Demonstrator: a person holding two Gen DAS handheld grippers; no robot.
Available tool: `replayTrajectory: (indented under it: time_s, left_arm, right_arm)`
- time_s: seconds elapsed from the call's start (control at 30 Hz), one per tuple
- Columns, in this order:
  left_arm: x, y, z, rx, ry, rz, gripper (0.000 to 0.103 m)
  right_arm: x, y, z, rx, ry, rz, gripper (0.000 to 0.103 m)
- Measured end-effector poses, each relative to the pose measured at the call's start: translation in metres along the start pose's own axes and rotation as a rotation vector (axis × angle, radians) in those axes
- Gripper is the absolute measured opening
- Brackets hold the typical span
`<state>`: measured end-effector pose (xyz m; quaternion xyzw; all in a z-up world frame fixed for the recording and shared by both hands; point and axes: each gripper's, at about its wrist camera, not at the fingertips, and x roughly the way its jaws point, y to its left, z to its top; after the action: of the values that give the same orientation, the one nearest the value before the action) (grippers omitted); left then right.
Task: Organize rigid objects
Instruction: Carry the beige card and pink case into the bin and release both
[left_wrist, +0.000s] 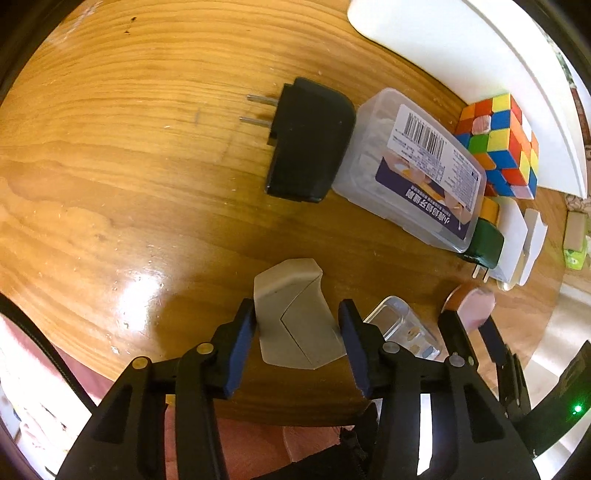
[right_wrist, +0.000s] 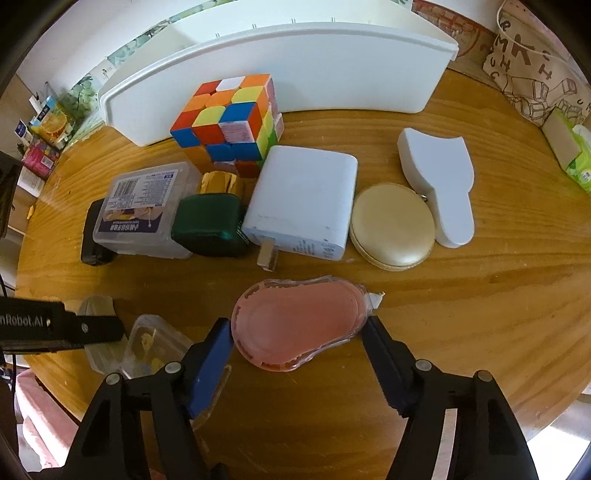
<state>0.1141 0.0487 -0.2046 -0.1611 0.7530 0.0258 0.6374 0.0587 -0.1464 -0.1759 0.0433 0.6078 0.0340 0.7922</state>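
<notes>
On the wooden bench (left_wrist: 110, 166), the left tongs (left_wrist: 297, 328) at lower centre of the left wrist view pinch a grey wedge-shaped piece (left_wrist: 293, 314), both blue pads touching its sides. To its upper right lie a black plug adapter (left_wrist: 310, 140), a clear labelled box (left_wrist: 410, 166) and a Rubik's cube (left_wrist: 498, 144). In the right wrist view, the right tongs (right_wrist: 299, 332) at lower centre clasp a pink correction-tape dispenser (right_wrist: 299, 325), below a white charger (right_wrist: 306, 195).

Left gripper (left_wrist: 297, 325) points steeply down, pads touching a grey piece. Right gripper (right_wrist: 297, 332) points steeply down, pads meeting a pink piece.
</notes>
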Motion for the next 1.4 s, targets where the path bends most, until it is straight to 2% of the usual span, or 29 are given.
replayTrajectory:
  time_s: [0.2, 0.43, 0.87, 1.0, 1.17, 1.4]
  left_arm:
    - [-0.016, 0.003, -0.018, -0.044, -0.05, -0.007, 0.049]
    - [-0.033, 0.014, -0.044, -0.089, -0.139, -0.012, 0.049]
    - [-0.106, 0.001, -0.084, -0.097, -0.425, -0.04, 0.048]
    - [-0.134, -0.014, -0.078, -0.075, -0.495, -0.044, 0.048]
    - [-0.144, -0.037, -0.054, -0.023, -0.58, -0.038, 0.048]
    - [-0.163, -0.057, -0.023, 0.038, -0.648, -0.045, 0.048]
  right_arm:
    - [-0.006, -0.02, -0.01, -0.018, 0.003, 0.02, 0.072]
    - [-0.022, -0.039, -0.012, -0.055, -0.033, 0.038, 0.072]
    - [-0.063, -0.076, 0.011, -0.136, -0.186, 0.051, 0.072]
    - [-0.083, -0.081, 0.025, -0.155, -0.259, 0.054, 0.072]
    - [-0.1, -0.075, 0.047, -0.18, -0.35, 0.063, 0.072]
    - [-0.12, -0.062, 0.074, -0.231, -0.486, 0.061, 0.072]
